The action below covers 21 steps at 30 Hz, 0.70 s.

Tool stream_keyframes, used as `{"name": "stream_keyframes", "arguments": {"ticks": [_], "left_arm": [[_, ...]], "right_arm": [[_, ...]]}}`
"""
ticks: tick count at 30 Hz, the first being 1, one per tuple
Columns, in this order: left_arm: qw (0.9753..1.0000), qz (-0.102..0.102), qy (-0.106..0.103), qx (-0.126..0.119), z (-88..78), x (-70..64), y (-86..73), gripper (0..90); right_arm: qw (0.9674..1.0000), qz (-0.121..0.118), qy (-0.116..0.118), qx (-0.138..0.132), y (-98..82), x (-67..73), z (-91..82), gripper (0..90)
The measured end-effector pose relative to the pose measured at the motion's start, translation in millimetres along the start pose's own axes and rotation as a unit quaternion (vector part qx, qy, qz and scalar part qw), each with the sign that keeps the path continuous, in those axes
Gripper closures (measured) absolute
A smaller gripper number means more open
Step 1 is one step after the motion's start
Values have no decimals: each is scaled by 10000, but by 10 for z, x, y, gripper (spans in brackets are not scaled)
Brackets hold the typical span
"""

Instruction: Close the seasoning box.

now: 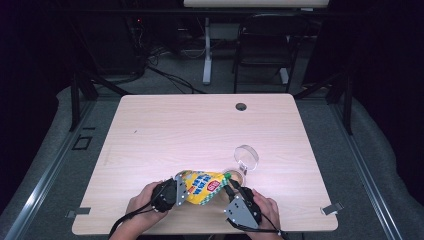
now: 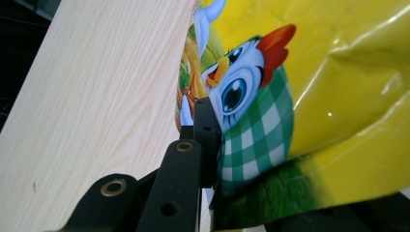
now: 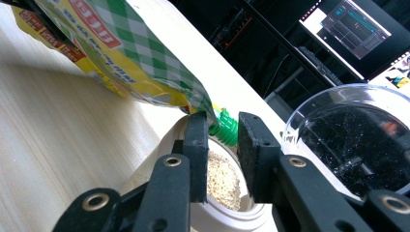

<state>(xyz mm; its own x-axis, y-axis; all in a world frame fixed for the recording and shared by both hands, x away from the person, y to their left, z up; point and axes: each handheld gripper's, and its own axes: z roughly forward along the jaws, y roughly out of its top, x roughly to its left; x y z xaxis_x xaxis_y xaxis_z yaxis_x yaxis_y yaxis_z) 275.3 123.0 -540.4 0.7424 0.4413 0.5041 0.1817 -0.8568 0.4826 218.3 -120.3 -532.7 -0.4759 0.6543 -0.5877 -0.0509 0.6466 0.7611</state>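
Observation:
A yellow pouch (image 1: 200,185) with a cartoon chicken and green check print (image 2: 251,125) hangs tilted above the table's front edge, between my two grippers. My left gripper (image 1: 179,190) is shut on the pouch's bottom end (image 2: 212,140). My right gripper (image 1: 231,189) is shut on the pouch's green spout (image 3: 225,128), which points down over a white bowl (image 3: 164,145). Beige crumbly grains (image 3: 222,179) lie in the bowl (image 1: 239,176). The pouch (image 3: 121,53) slopes up and away from the spout.
A clear round lid (image 1: 246,156) lies on the table just behind the bowl, close to my right jaws (image 3: 358,140). A cable hole (image 1: 241,106) sits at the table's far edge. A chair (image 1: 265,45) and a desk leg (image 1: 207,50) stand beyond.

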Motion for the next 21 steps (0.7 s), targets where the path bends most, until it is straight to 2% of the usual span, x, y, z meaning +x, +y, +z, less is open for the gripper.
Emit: {"name": "stream_keyframes", "arguments": {"ticks": [10,14,21], "left_arm": [[9995,-261,-149,-86,7,40,-27,842],[9988,-413,-227,-119,10,59,-40,847],[9976,-585,-328,-171,20,103,-71,849]], "right_arm": [[10000,87,33,-3,-5,-6,3,712],[9998,214,66,-3,-15,-22,6,680],[9996,283,45,2,-23,-46,4,663]]}}
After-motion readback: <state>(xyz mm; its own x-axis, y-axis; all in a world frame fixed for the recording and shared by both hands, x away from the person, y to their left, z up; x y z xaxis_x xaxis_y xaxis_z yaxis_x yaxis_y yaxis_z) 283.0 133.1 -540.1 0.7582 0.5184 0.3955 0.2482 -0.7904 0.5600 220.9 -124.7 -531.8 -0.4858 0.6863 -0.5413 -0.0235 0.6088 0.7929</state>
